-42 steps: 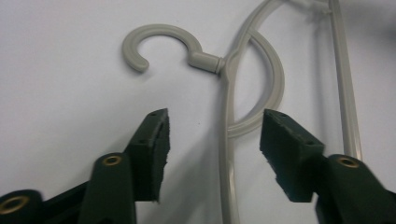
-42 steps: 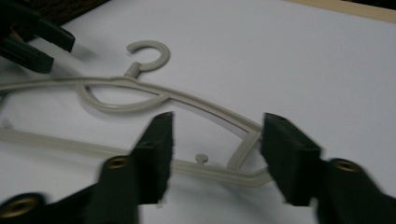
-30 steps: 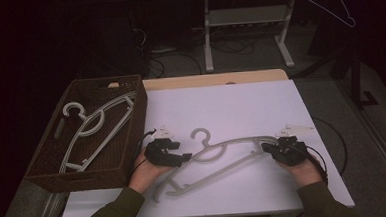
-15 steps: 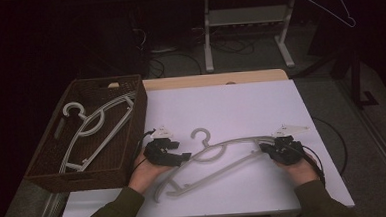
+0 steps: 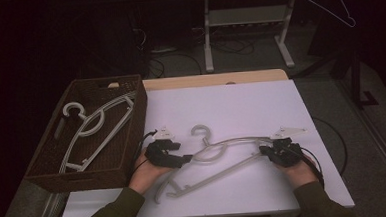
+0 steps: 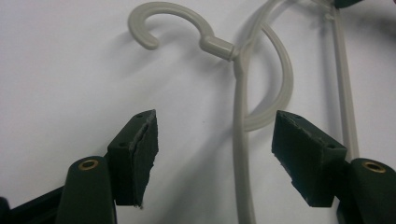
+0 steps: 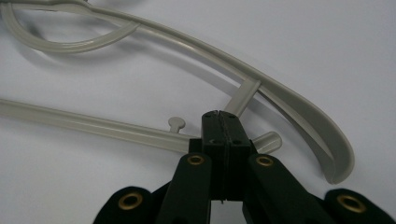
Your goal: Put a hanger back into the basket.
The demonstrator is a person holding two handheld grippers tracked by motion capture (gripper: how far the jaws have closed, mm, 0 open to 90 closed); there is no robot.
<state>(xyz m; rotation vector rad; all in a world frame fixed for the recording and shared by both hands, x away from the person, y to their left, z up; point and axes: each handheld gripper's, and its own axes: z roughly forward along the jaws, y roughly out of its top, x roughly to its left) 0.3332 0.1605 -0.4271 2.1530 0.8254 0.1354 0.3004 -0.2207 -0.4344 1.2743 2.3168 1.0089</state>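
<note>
A pale grey plastic hanger lies flat on the white table, hook pointing away from me. My left gripper sits at its left half. In the left gripper view the gripper is open, and the hanger's arm runs between the pads without touching either. My right gripper is at the hanger's right end. In the right gripper view this gripper has its pads pressed together where a short strut meets the lower bar.
A dark wicker basket stands at the table's left edge and holds more pale hangers. A wire hanger hangs in the dark at the back right. A metal stand is beyond the table.
</note>
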